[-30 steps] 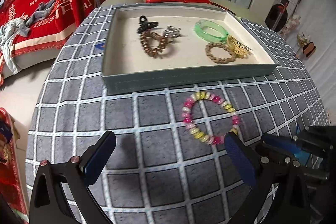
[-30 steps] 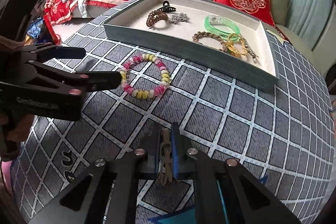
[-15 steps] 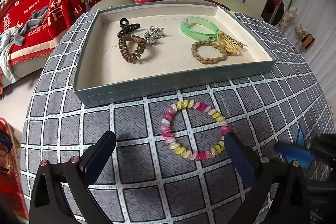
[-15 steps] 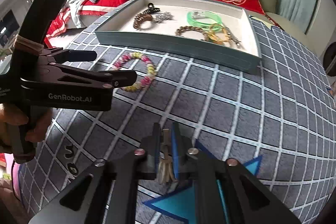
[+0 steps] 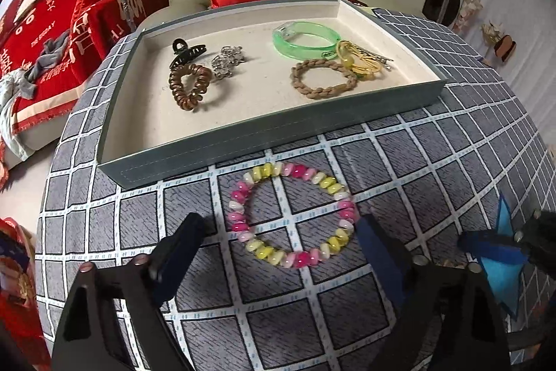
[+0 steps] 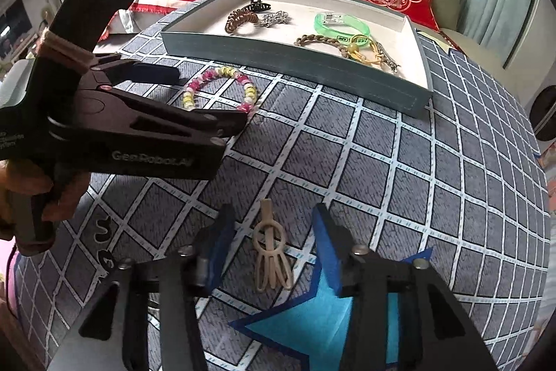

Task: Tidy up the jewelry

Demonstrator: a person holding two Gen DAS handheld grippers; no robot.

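Your left gripper (image 5: 281,232) straddled the bead bracelet (image 5: 292,214); your right gripper (image 6: 274,242) had let go of the beige clip (image 6: 271,252).

The tray (image 5: 243,148) lay just beyond the bracelet on the checked cloth (image 5: 434,162). Your left jaws were closing, pads clear of the beads. Your right jaws were opening, the clip lying lengthwise between them, untouched.

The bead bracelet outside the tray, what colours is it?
Pink, yellow and white beads; clearest in the left wrist view.
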